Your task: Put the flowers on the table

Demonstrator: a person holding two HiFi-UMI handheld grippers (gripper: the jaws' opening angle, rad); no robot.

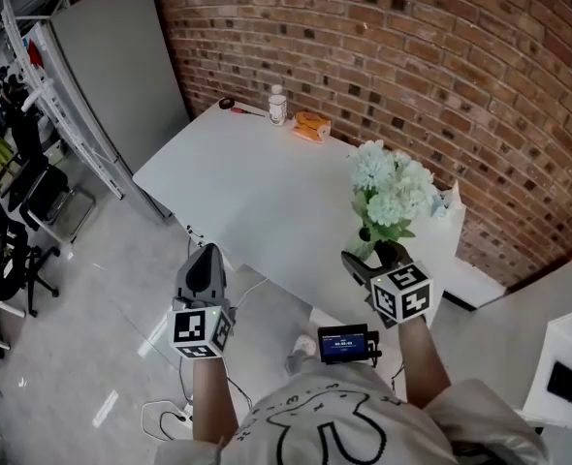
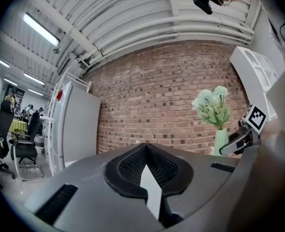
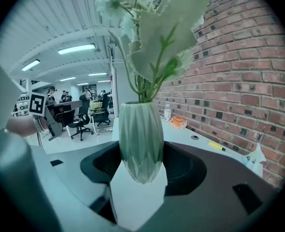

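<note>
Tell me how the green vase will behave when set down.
The vase narrows toward its base and carries tall flowers, so it likely tips easily. Its glossy ribbed surface looks ceramic: probably slippery and breakable in the right gripper.

1 bottle (image 1: 277,105) and 1 orange packet (image 1: 311,125) are being kept near the brick wall (image 1: 412,56); black chairs (image 1: 19,231) are being seen far left.

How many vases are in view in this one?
1. The green vase of white flowers is clamped in the right gripper, over the near edge of the white table. Nothing suggests another is hidden.
</note>
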